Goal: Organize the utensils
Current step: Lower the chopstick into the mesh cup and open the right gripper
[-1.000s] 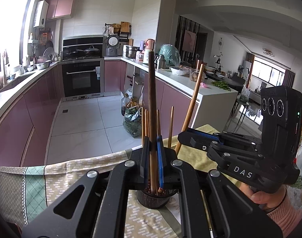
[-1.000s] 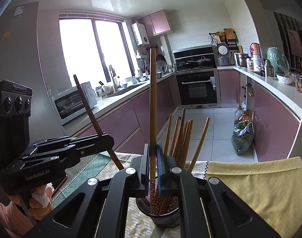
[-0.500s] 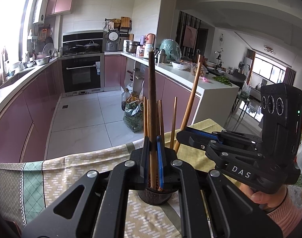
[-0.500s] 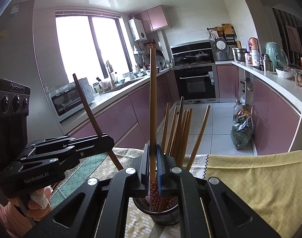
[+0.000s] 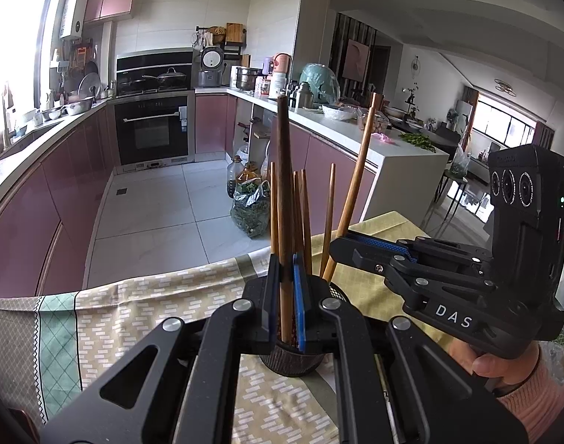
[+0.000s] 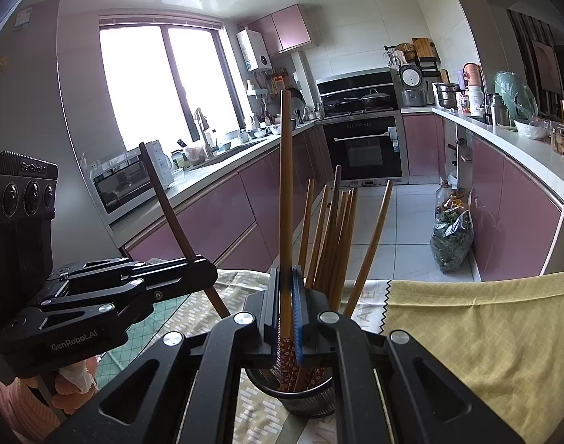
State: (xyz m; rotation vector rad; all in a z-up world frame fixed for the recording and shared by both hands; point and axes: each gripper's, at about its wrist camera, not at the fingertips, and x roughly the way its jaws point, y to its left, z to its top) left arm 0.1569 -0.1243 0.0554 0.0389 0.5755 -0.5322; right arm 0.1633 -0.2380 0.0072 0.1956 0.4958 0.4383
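Two chopsticks held over the holder

A dark chopstick (image 5: 283, 192) is clamped upright in the left gripper (image 5: 284, 303); a lighter chopstick (image 6: 285, 199) is clamped in the right gripper (image 6: 285, 318). Both sit above the mesh holder (image 6: 307, 403) of chopsticks on the patterned tablecloth (image 5: 133, 307).

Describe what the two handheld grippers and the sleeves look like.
Both grippers, left and right, are matte black linkages with silver rivets and blue finger pads. White lettering reads DAS and GenRobot.AI; each body carries three round lenses. The ribbed knit sleeves are pink.
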